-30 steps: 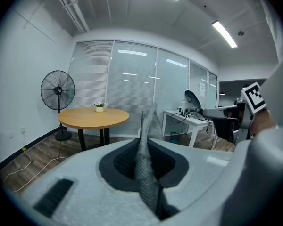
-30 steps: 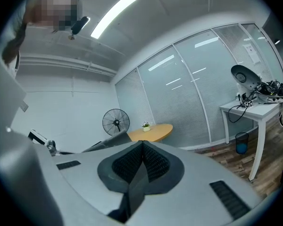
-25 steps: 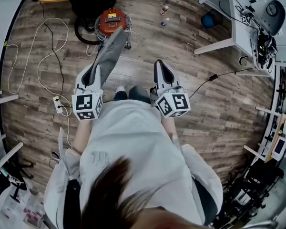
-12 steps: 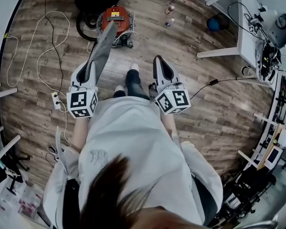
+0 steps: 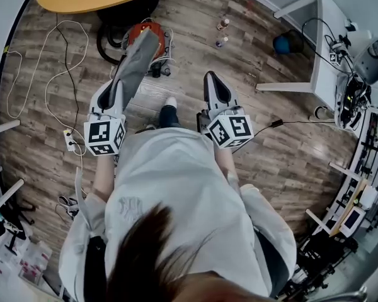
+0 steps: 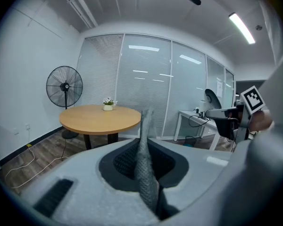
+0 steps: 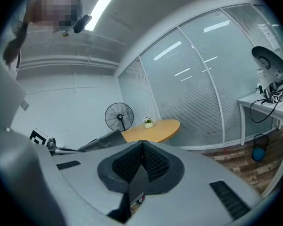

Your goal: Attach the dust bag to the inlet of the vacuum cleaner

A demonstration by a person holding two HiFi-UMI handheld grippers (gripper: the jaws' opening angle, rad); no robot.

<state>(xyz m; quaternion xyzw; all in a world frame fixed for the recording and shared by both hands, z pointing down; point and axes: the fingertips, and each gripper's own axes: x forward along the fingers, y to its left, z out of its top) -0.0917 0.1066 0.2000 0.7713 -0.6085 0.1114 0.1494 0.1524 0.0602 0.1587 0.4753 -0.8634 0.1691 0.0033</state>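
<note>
Left claw: I have my left gripper (image 5: 115, 92) clamped on the grey fabric dust bag (image 5: 138, 65).
Right claw: my right gripper (image 5: 215, 88) is closed, empty.
Bag: far end overlaps the round red vacuum cleaner (image 5: 133, 34).

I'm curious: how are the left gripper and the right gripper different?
The left gripper is shut on a grey dust bag; the right gripper is shut on nothing. The left gripper sits nearer the red vacuum cleaner than the right gripper. Both point forward.
</note>
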